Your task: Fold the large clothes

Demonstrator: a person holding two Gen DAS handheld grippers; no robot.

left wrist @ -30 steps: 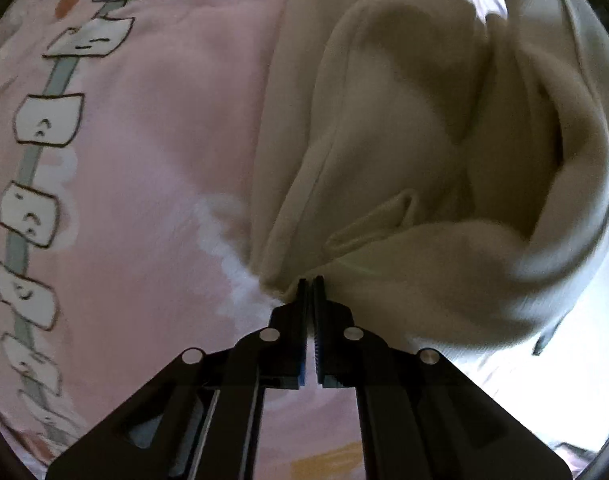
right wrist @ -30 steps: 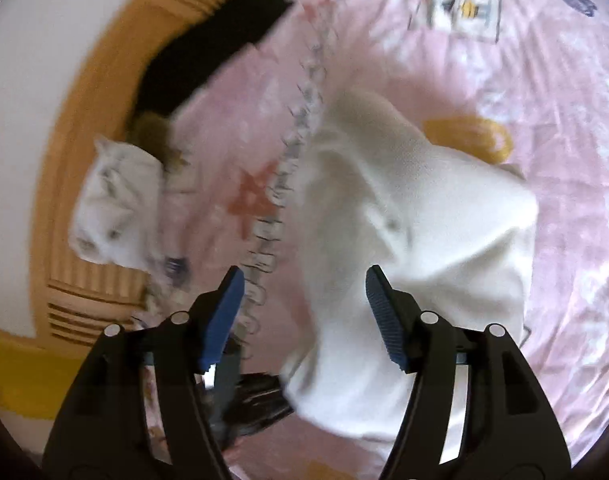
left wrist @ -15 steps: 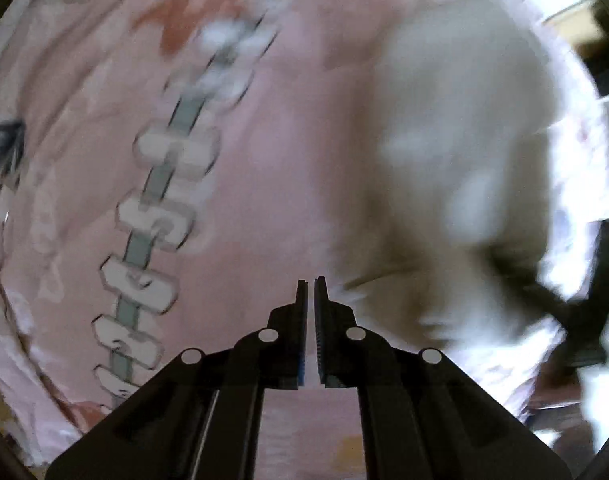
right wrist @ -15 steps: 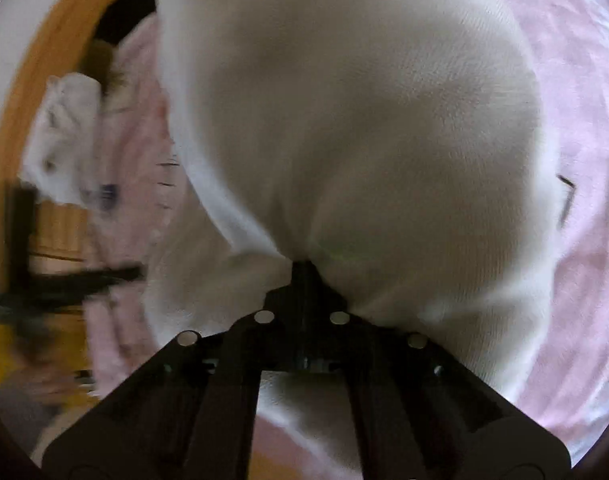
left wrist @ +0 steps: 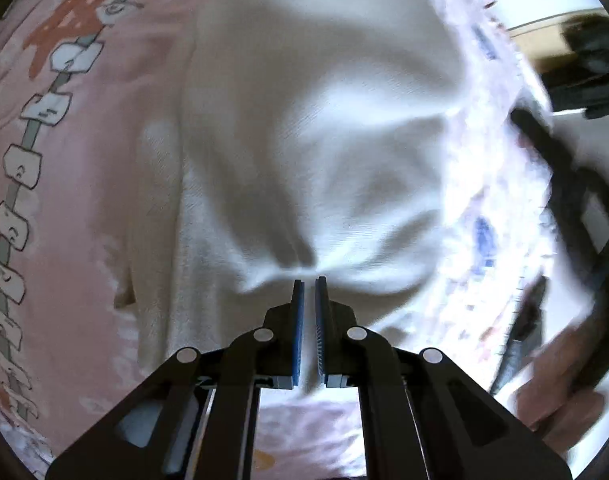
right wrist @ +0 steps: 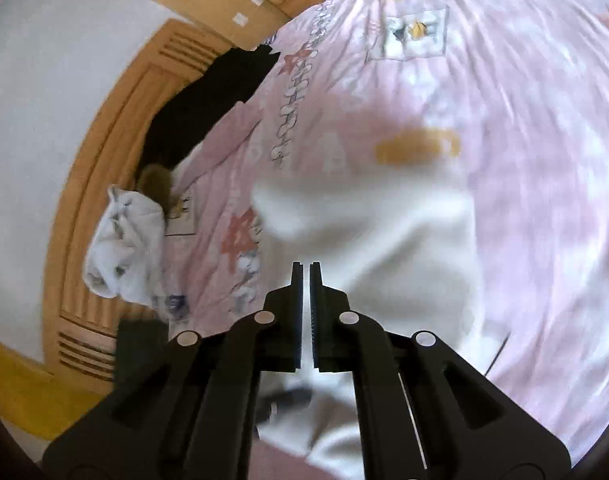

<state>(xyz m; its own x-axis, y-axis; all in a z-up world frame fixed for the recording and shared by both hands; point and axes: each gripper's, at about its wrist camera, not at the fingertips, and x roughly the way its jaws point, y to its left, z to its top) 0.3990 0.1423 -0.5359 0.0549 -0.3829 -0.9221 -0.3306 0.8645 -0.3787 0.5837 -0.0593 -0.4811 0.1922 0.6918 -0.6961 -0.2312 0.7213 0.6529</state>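
Observation:
A large cream garment [left wrist: 324, 140] lies rumpled on a pink patterned bedsheet [left wrist: 104, 200]. My left gripper [left wrist: 307, 280] points steeply down at it. Its jaws are shut to a thin slit, and the cloth's folds run together right at the tips, so it is pinching the garment. In the right wrist view the same garment [right wrist: 384, 248] is blurred ahead of and beneath my right gripper [right wrist: 306, 266]. Those jaws stand a hair apart, with cloth trailing under the fingers. The pinch itself is hard to make out there.
A wooden headboard [right wrist: 116, 120] curves along the left of the bed. Against it lie a crumpled white bundle [right wrist: 120, 248] and a dark garment [right wrist: 216, 96]. A person's hand [left wrist: 560, 384] on a dark blurred gripper frame shows at the bed's right edge.
My right gripper went from wide open above the garment to closed on it, then pulled away. The left gripper stayed shut and swung over, so more of the garment now shows beneath it.

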